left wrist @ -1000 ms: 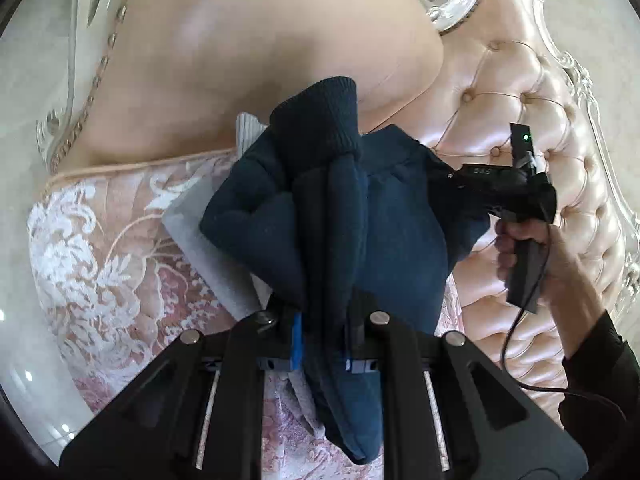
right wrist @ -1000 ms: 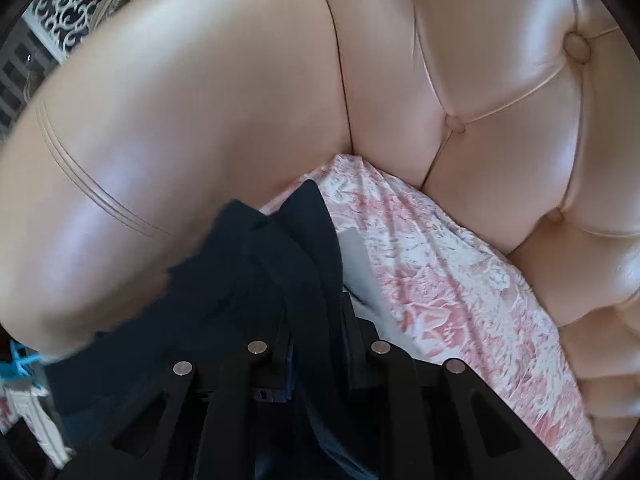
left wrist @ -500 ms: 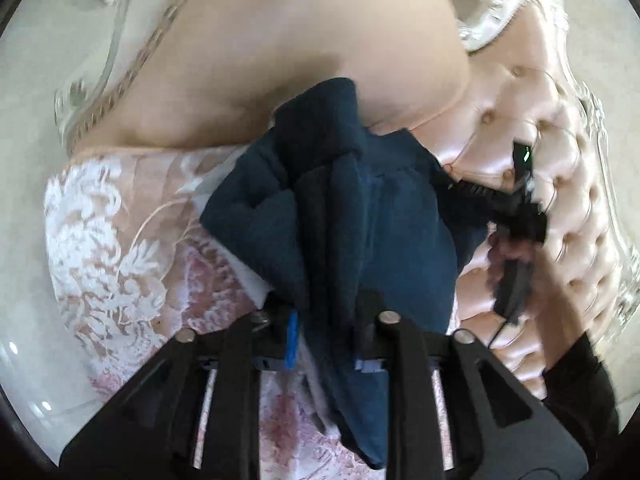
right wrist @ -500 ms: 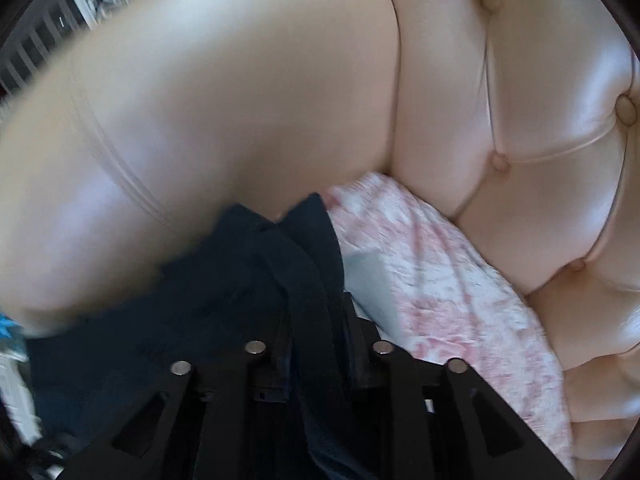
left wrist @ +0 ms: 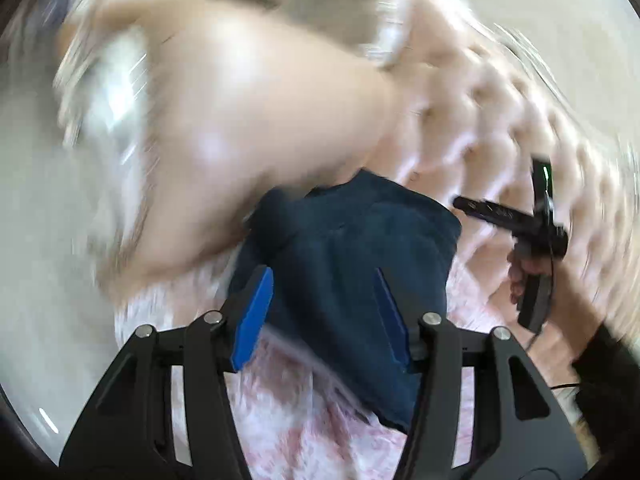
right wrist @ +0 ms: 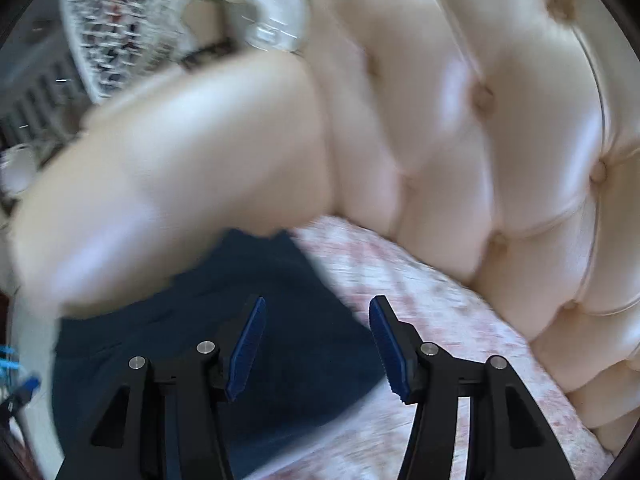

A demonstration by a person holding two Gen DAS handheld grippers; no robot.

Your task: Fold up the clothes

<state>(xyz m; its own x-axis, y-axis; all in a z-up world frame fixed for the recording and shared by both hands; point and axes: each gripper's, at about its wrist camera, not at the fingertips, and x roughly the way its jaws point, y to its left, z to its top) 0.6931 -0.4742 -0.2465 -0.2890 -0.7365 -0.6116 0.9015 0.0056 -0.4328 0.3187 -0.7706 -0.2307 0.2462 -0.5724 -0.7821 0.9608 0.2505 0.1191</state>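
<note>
**Left wrist view.** My left tongs [left wrist: 324,316] stand apart, blue pads bare, their jaws having just been opening. The dark navy knitted garment [left wrist: 352,256] fills the centre of the frame. It lies folded on the pink-and-white floral sofa seat [left wrist: 288,412], beyond and between the tips, and neither pad presses on it. At right of frame a hand [left wrist: 532,280] holds my right tongs [left wrist: 460,202], seen side-on over the tufted pink leather sofa back [left wrist: 500,120]. The padded pink leather armrest [left wrist: 240,120] fills the upper left, and the garment's far edge lies against it. The picture is badly smeared.

**Right wrist view.** The right tongs [right wrist: 316,344] are also apart, having just been opening, with nothing clamped. The garment [right wrist: 200,340] lies at lower left of frame, under and past the left-hand pad; the right-hand pad stands over bare seat cover [right wrist: 420,280].

**Step, as I judge it.** This is the release after laying down a fold, with both tongs letting go.

**Next move, as I judge it.** I need to clear the cloth without dragging it. Then I check whether the bundle is compact or wants another fold or smoothing, which the blur keeps me from settling.
</note>
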